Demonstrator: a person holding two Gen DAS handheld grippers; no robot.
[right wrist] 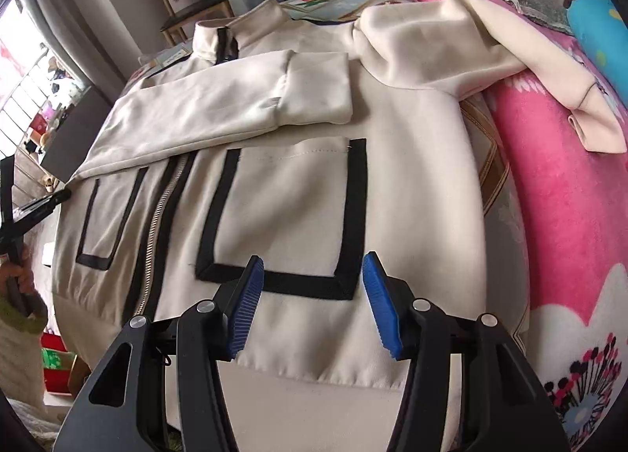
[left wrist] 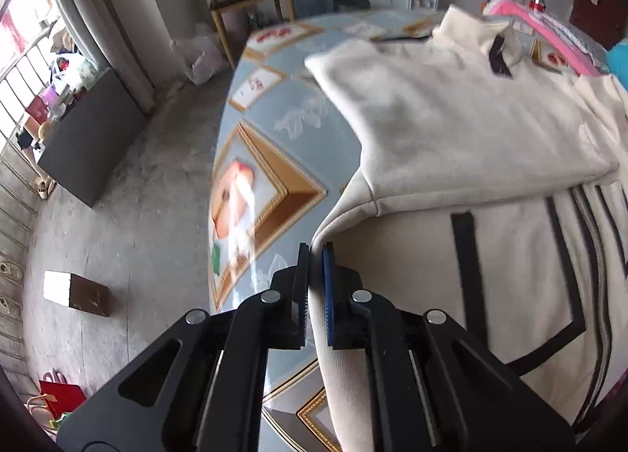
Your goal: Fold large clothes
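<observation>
On top of the jacket (right wrist: 274, 193), 1 sleeve (right wrist: 235, 98) lies folded across; left gripper (left wrist: 316, 251) pinches the jacket's side edge, right gripper (right wrist: 310, 267) hangs half-open over its pocket (right wrist: 290, 208).

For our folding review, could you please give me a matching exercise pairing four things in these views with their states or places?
Column one:
1. left gripper
2. right gripper
3. one sleeve
4. other sleeve

Column two:
A. draped over the pink blanket
B. open above the jacket, holding nothing
C. folded across the jacket's chest
D. shut on the jacket's edge

Pairs: 1-D, 2-B, 3-C, 4-A
</observation>
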